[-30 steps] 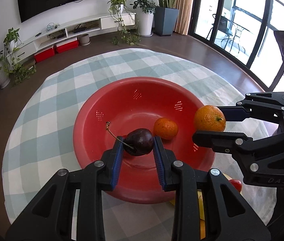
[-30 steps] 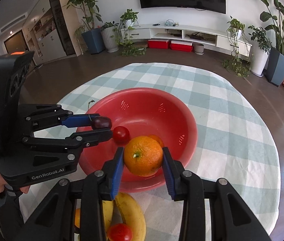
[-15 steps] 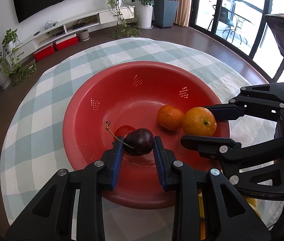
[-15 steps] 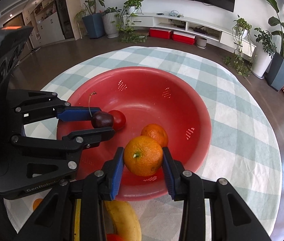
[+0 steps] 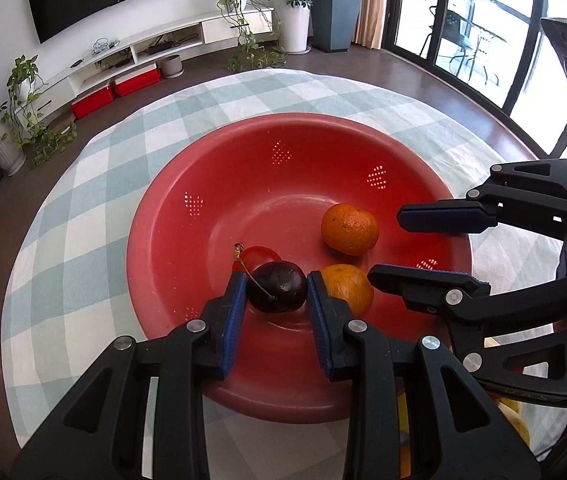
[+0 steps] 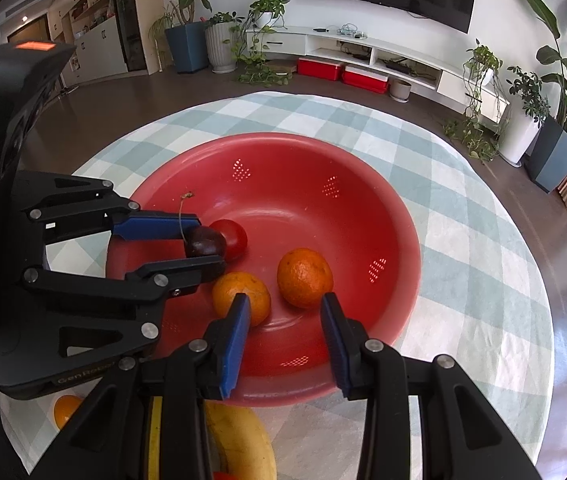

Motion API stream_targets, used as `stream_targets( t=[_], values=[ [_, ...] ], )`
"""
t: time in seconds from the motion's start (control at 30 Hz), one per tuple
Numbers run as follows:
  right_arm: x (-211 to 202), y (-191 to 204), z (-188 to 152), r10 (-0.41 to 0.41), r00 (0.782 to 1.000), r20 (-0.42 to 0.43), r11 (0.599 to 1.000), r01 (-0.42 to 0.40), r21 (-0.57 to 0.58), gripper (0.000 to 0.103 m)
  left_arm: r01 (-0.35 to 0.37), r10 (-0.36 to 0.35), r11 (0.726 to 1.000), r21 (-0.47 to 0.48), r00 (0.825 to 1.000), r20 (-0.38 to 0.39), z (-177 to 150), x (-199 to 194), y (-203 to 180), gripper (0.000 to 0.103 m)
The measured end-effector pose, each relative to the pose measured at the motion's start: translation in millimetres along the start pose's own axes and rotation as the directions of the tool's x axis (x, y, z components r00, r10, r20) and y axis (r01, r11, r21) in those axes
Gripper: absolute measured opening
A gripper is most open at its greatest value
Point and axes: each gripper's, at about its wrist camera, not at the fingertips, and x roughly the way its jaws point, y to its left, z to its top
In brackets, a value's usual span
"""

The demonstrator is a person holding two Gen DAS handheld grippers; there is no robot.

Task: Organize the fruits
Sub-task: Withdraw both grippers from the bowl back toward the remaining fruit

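The left gripper (image 5: 277,294) is pinching a dark cherry (image 5: 278,286) between its blue pads, low in the centre of the left wrist view. The cherry's stem is rising toward the upper left of the fruit. The cherry is hanging inside the red colander bowl (image 5: 203,184), above its floor and in front of a red tomato (image 5: 261,255) that is lying on the bowl bottom, partly hidden behind the cherry.

The right gripper (image 6: 285,320) is standing spread, with nothing between its pads. In the right wrist view its fingertips are sitting at the lower centre, over the near wall of the bowl. One orange (image 6: 242,298) is lying just beyond the left fingertip; whether the pad is touching it cannot be told. A second orange (image 6: 304,277) is lying beside the first, toward the right of centre, apart from the right fingertip. Both oranges are resting on the bowl floor, close to one another.

The bowl is sitting on a round table covered with a checked cloth (image 6: 463,208). At the bottom edge of the right wrist view, outside the bowl, a banana (image 6: 243,440) and a small orange fruit (image 6: 65,410) are lying on the cloth.
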Motion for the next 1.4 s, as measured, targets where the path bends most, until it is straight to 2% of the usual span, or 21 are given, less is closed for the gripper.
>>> stream_targets(
  t=[0.17, 0.23, 0.3, 0.4, 0.47, 0.53, 0.57, 0.63, 0.67, 0.8, 0.97, 1.13, 1.27, 1.4],
  values=[
    [-6.2, -0.3, -0.1, 0.000, 1.000, 0.013, 1.000, 0.000, 0.011, 0.040, -0.003, 0.003, 1.000, -0.002, 1.000, -0.003, 0.2, -1.8, 0.4, 0.033],
    [-12.7, -1.8, 0.0, -0.004, 1.000, 0.031, 1.000, 0.003, 0.016, 0.040, -0.021, 0.021, 1.000, -0.010, 1.000, 0.006, 0.4, -4.6, 2.1, 0.053],
    [-23.1, -4.0, 0.5, 0.001, 0.998, 0.061, 1.000, -0.003, 0.030, 0.043, -0.015, 0.015, 0.999, -0.028, 1.000, 0.026, 0.5, -10.5, 5.4, 0.060],
    [-45.1, -4.8, -0.8, 0.009, 0.992, 0.129, 0.999, -0.015, 0.043, 0.056, -0.021, 0.023, 0.999, -0.046, 0.999, 0.049, 1.0, -23.2, 8.5, 0.061],
    [-61.5, -3.9, -4.8, 0.012, 0.985, 0.172, 0.998, -0.022, 0.052, 0.068, -0.027, 0.031, 0.998, -0.052, 0.997, 0.074, -0.2, -36.7, 9.5, 0.067],
    [-78.4, -4.4, -13.5, 0.025, 0.977, 0.213, 0.997, -0.040, 0.068, 0.076, -0.041, 0.047, 0.997, -0.058, 0.993, 0.106, -4.2, -54.0, 9.8, 0.078],
    [-87.2, -5.3, -19.2, 0.035, 0.972, 0.234, 0.995, -0.055, 0.079, 0.080, -0.045, 0.053, 0.997, -0.066, 0.991, 0.125, -7.6, -64.4, 10.1, 0.081],
    [-103.9, -7.7, -33.4, 0.058, 0.960, 0.275, 0.991, -0.089, 0.104, 0.085, -0.035, 0.048, 0.996, -0.083, 0.985, 0.165, -18.1, -85.0, 10.9, 0.090],
    [-111.4, -9.3, -41.8, 0.062, 0.954, 0.294, 0.988, -0.101, 0.120, 0.089, -0.032, 0.048, 0.995, -0.093, 0.982, 0.181, -24.8, -95.3, 10.9, 0.092],
    [-133.7, -11.9, -81.3, 0.069, 0.938, 0.340, 0.970, -0.142, 0.196, 0.092, 0.023, 0.010, 0.990, -0.139, 0.973, 0.230, -62.2, -128.3, 7.5, 0.101],
    [-143.2, -4.4, -132.5, 0.087, 0.936, 0.342, 0.939, -0.192, 0.285, 0.093, 0.056, -0.012, 0.982, -0.178, 0.971, 0.239, -117.4, -147.6, -9.7, 0.102],
    [-136.9, 10.9, -161.1, 0.080, 0.952, 0.295, 0.936, -0.173, 0.306, 0.093, 0.091, -0.039, 0.970, -0.224, 0.973, 0.227, -163.2, -152.2, -34.0, 0.102],
    [-138.6, 14.0, -166.0, 0.090, 0.950, 0.300, 0.932, -0.186, 0.312, 0.092, 0.058, -0.022, 0.977, -0.204, 0.984, 0.175, -182.0, -146.3, -54.1, 0.102],
    [-138.1, 11.4, -173.3, 0.079, 0.951, 0.300, 0.923, -0.184, 0.339, 0.092, 0.088, -0.057, 0.978, -0.189, 0.985, 0.165, -186.8, -145.7, -72.2, 0.102]
  ],
)
